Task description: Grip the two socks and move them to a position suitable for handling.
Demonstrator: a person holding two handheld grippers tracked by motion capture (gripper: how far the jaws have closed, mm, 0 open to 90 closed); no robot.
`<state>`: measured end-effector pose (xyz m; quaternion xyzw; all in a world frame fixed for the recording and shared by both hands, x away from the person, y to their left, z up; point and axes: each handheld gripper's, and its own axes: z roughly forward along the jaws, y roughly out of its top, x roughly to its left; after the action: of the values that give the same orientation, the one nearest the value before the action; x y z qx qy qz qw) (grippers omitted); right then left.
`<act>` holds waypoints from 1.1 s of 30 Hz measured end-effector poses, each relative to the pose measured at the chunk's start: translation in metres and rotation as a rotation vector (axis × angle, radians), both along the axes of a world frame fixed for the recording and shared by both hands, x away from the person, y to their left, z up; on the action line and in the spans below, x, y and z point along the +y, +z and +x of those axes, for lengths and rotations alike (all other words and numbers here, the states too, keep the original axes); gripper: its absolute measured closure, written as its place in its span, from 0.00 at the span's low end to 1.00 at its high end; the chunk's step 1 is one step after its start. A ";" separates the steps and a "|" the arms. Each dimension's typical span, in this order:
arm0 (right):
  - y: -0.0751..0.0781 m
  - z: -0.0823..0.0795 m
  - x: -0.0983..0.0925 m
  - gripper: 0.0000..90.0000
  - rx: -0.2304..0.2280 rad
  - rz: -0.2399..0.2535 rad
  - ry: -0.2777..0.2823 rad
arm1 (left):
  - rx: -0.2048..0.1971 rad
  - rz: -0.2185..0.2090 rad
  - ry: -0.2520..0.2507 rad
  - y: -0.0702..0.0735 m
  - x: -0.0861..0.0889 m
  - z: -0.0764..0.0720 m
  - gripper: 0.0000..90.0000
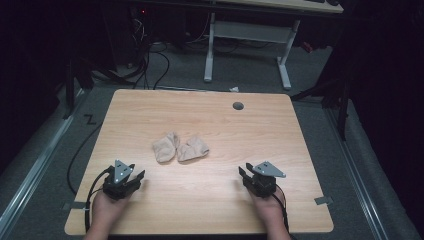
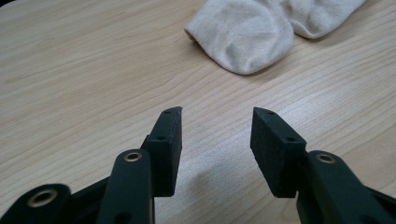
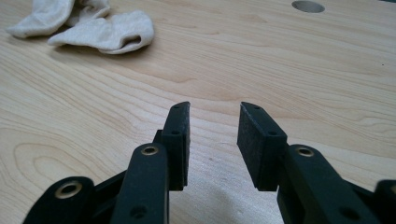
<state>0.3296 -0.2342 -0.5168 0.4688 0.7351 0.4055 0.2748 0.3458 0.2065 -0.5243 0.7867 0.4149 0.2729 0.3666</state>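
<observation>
Two beige socks sit mid-frame on the tabletop (image 1: 280, 130) in the high view: left sock (image 1: 165, 147) and right sock (image 1: 193, 148), touching at their inner edges. The left sock's long axis runs toward the upper right of the frame; the right sock lies nearly across it, which end is the toe is unclear. Left claw (image 1: 136, 178) and right claw (image 1: 245, 175) rest near the lower edge, jaws moderately apart, holding nothing. Likely risk: since the socks touch, a pinch at the seam could drag both, or just bunch the soft fabric.
</observation>
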 end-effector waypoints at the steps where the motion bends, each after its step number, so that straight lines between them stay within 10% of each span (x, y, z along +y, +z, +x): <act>1: 0.000 0.000 0.000 0.72 0.000 0.000 0.000 | 0.000 0.000 0.000 0.000 0.000 0.000 0.60; 14: -0.002 0.005 0.011 0.70 0.001 0.006 0.031 | 0.055 -0.117 0.015 -0.001 0.014 -0.002 0.59; 33: 0.003 0.019 0.064 0.57 0.076 -0.062 0.119 | 0.052 -0.152 -0.037 0.002 0.013 0.001 0.62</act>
<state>0.3482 -0.1697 -0.5133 0.4304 0.7838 0.3801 0.2367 0.3469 0.2196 -0.5226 0.7708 0.4293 0.2135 0.4194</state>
